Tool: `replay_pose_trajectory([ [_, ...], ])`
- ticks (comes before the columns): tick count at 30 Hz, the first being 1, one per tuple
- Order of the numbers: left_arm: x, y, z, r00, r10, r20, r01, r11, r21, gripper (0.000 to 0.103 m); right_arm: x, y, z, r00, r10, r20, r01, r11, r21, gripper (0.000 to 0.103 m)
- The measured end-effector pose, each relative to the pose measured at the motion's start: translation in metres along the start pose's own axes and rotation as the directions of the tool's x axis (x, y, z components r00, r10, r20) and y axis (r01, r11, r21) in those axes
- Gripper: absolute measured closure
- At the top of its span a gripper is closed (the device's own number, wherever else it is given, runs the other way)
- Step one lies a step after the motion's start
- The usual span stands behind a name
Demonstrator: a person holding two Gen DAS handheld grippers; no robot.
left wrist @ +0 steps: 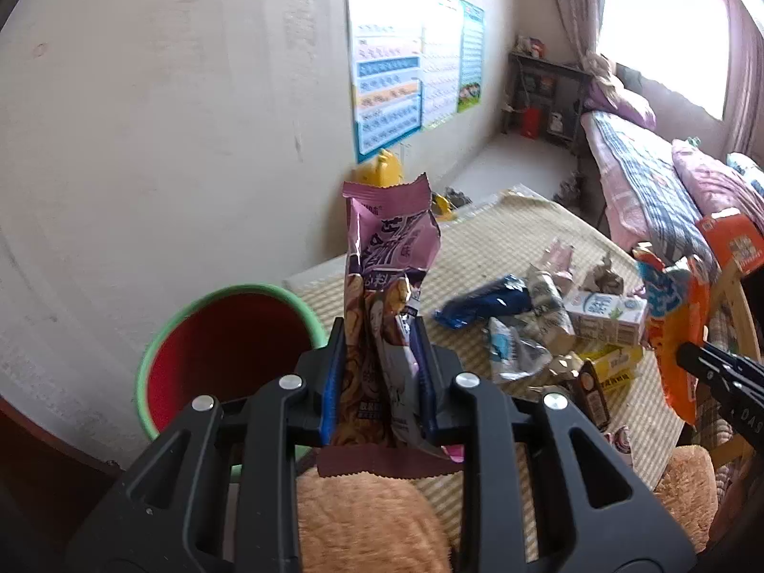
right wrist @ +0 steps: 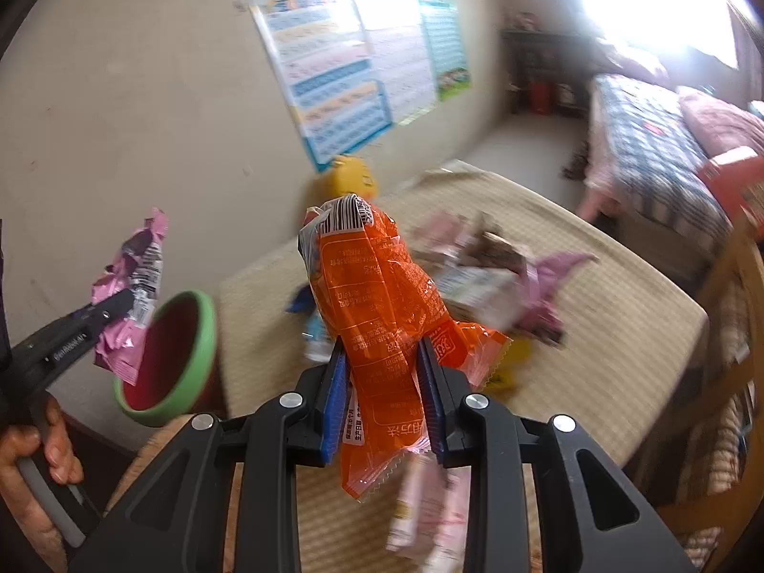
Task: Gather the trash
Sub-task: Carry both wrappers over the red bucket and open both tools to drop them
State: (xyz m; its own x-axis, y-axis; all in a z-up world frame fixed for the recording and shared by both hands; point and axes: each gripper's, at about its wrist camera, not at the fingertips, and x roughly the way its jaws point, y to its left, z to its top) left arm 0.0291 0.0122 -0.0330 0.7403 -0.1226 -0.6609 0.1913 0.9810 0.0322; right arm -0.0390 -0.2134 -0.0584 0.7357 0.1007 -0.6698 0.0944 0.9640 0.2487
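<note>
Above the desk (left wrist: 482,258), we hold two pieces of trash at once. Our left gripper (left wrist: 377,377) is closed on a pink wrapper (left wrist: 389,258), which stands upright between the jaws with its torn top uppermost and its lower seam hanging out below them. Our right gripper (right wrist: 382,401) is closed on an orange wrapper (right wrist: 377,305), likewise upright, its tail drooping under the jaws. Seen from the right wrist, the pink wrapper (right wrist: 131,296) hangs just at the near rim of the bin (right wrist: 167,358), a red pail with a green rim standing beside the desk's left edge, against the wall.

More trash remains spread over the desk: a blue packet (left wrist: 482,305), a milk carton (left wrist: 606,315), a yellow box (left wrist: 616,360) and crumpled wrappers between them. A bed (left wrist: 640,176) lies beyond, and posters (left wrist: 410,71) hang on the wall.

We judge the chief risk to be a missed drop. Both wrappers are light and crinkled, so either may drift past the rim if let go before it is squarely over the opening, or may cling to a jaw pad instead of falling. With both grippers heading for one narrow bin, they could also collide, or knock the pail over.
</note>
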Motion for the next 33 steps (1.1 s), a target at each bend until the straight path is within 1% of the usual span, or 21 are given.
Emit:
replay_pose_trajectory([
  [2,-0.005,0.011,0.000,1.000,0.016,0.013,-0.016,1.000,-0.016,0.077,0.004,0.017,0.007,0.999,0.045,0.003,-0.045,0.999,-0.015,0.076],
  [6,-0.009,0.037,-0.003,0.997,0.076,0.029,-0.074,0.996,-0.045,0.077,0.019,0.058,0.021,0.991,0.133,-0.014,-0.134,0.990,-0.054,0.075],
  [9,-0.006,0.064,-0.007,0.994,0.113,0.013,-0.111,0.990,-0.088,0.077,0.033,0.084,0.029,0.983,0.183,-0.036,-0.185,0.980,-0.074,0.075],
  [13,0.002,0.096,-0.014,0.989,0.144,-0.017,-0.145,0.979,-0.143,0.077,0.055,0.112,0.037,0.969,0.234,-0.078,-0.240,0.968,-0.070,0.075],
  [15,0.007,0.111,-0.019,0.988,0.148,-0.037,-0.152,0.975,-0.164,0.077,0.066,0.124,0.039,0.963,0.251,-0.102,-0.259,0.964,-0.063,0.075],
  [19,0.019,0.132,-0.029,0.986,0.147,-0.082,-0.161,0.966,-0.200,0.077,0.087,0.141,0.043,0.942,0.299,-0.153,-0.306,0.952,-0.025,0.075],
  [25,0.036,0.151,-0.041,0.983,0.129,-0.134,-0.159,0.957,-0.244,0.077,0.123,0.161,0.046,0.905,0.352,-0.238,-0.354,0.934,0.035,0.075],
  [27,0.042,0.155,-0.044,0.980,0.125,-0.153,-0.161,0.953,-0.255,0.077,0.132,0.167,0.045,0.899,0.355,-0.257,-0.358,0.933,0.036,0.075],
  [33,0.054,0.167,-0.056,0.973,0.123,-0.193,-0.174,0.945,-0.278,0.077,0.150,0.187,0.038,0.890,0.351,-0.291,-0.366,0.931,0.003,0.074],
])
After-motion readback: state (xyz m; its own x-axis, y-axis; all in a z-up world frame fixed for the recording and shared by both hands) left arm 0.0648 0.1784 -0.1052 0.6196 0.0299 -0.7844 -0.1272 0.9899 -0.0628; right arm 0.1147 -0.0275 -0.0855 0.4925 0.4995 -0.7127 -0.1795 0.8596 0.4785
